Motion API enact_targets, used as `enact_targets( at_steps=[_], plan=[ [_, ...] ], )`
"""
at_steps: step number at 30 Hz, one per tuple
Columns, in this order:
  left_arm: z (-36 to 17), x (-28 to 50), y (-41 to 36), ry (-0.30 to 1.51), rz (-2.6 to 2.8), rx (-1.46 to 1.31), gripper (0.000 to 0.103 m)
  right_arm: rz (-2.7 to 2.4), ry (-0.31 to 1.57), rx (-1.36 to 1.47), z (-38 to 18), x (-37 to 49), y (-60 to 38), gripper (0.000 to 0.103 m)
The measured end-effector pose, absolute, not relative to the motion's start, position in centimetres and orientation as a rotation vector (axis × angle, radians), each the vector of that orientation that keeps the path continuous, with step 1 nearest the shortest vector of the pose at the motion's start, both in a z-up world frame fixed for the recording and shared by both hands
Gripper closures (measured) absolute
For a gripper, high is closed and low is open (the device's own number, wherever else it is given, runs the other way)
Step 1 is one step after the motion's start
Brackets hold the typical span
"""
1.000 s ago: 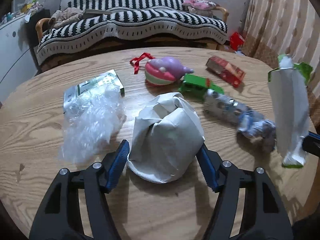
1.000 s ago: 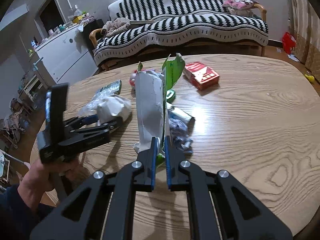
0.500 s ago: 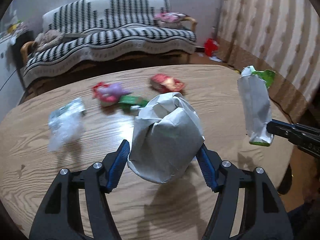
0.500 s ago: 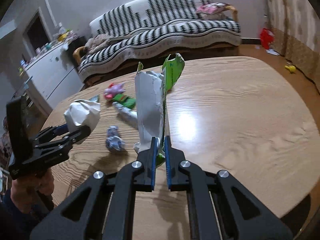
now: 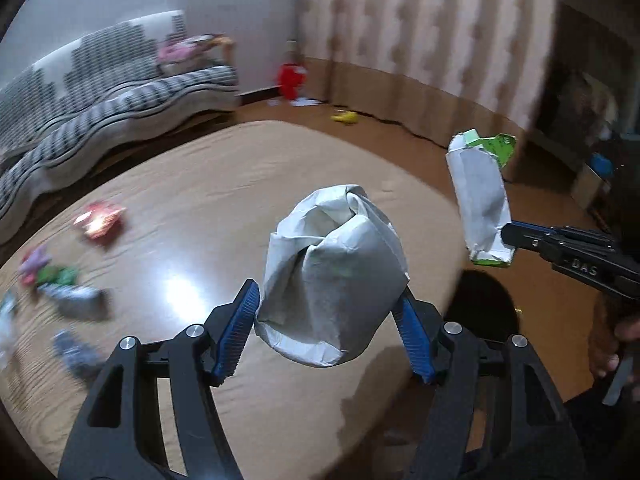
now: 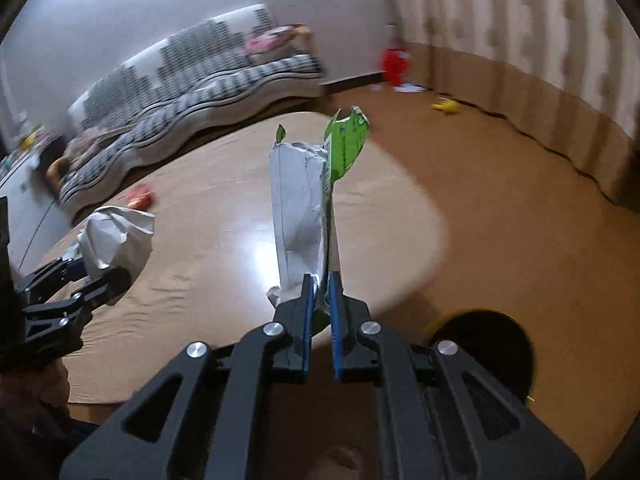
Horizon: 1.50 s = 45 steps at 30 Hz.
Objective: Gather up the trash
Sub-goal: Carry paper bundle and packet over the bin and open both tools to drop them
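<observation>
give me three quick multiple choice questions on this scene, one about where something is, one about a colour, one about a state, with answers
1. Where is the red packet?
A. on the table
B. on the sofa
C. in the left tool

2. What colour is the printed side of the flattened carton?
A. blue
B. green
C. orange

3. How is the crumpled white paper bag held?
A. lying loose on the table
B. hanging from the right tool
C. gripped in the left tool, clear of the table

Answers:
1. A, it lies flat on the wooden table toward the sofa side.
2. B, green print shows at its torn top, above the right tool.
3. C, the left tool presses both its sides above the tabletop.
</observation>
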<state>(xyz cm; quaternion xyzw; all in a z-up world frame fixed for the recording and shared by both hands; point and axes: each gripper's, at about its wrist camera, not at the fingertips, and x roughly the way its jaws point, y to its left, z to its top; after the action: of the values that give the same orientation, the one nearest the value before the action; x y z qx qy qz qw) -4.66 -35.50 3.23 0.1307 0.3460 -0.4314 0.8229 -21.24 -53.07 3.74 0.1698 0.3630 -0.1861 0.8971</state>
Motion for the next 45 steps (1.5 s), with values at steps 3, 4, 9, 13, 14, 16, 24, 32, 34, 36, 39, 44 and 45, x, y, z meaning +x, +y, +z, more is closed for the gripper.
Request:
enact_targets(
  at_steps=[3,4,9,13,14,16,24,32,34,36,39,44,45],
  plan=[
    [2.8,-7.7,-40.0,0.719,-1.016,0.306,0.038,-0.478,0.748,0.387,2.9,-25.7,-56.7,0.095],
    [2.6,-8.4,-41.0,0.717,-1.036,0.312,0.038,-0.509,0.749,0.407,2.5,-27.3,-58.0,0.095],
    [0.5,-12.9,-47.2,0.727,-1.156,0.373,0.038,-0.608,0.789,0.498,0.2,-32.3,-62.6,0.095],
    [-0.6,-14.6,-50.3,0.737,-1.2,0.409,0.038,-0.654,0.864,0.557,-1.8,-34.1,-65.1,0.095],
    [-0.9,-14.7,-50.9,0.742,-1.208,0.417,0.038,-0.66,0.884,0.567,-2.3,-34.3,-65.5,0.095],
    [-1.4,-14.8,-51.8,0.751,-1.215,0.432,0.038,-0.672,0.927,0.585,-3.3,-34.3,-66.2,0.095],
    [-2.6,-14.4,-53.6,0.792,-1.217,0.424,0.038,-0.683,0.962,0.59,-3.7,-33.5,-65.9,0.095],
    [-2.9,-14.3,-54.1,0.798,-1.222,0.424,0.038,-0.699,0.956,0.601,-3.4,-33.3,-66.1,0.094],
    [-2.9,-14.5,-54.1,0.801,-1.223,0.425,0.038,-0.72,0.948,0.607,-3.2,-33.1,-66.0,0.068],
    [-2.9,-14.5,-54.3,0.804,-1.223,0.427,0.038,-0.744,0.922,0.609,-2.9,-33.4,-65.9,0.025],
    [-3.2,-14.6,-54.5,0.811,-1.225,0.43,0.038,-0.762,0.878,0.599,-2.3,-33.8,-65.8,0.023],
    [-3.9,-15.0,-55.4,0.831,-1.238,0.434,0.038,-0.794,0.848,0.634,-2.2,-34.6,-66.1,0.023],
    [-4.2,-15.1,-55.8,0.837,-1.243,0.436,0.038,-0.8,0.838,0.641,-2.0,-34.8,-66.2,0.023]
  ],
)
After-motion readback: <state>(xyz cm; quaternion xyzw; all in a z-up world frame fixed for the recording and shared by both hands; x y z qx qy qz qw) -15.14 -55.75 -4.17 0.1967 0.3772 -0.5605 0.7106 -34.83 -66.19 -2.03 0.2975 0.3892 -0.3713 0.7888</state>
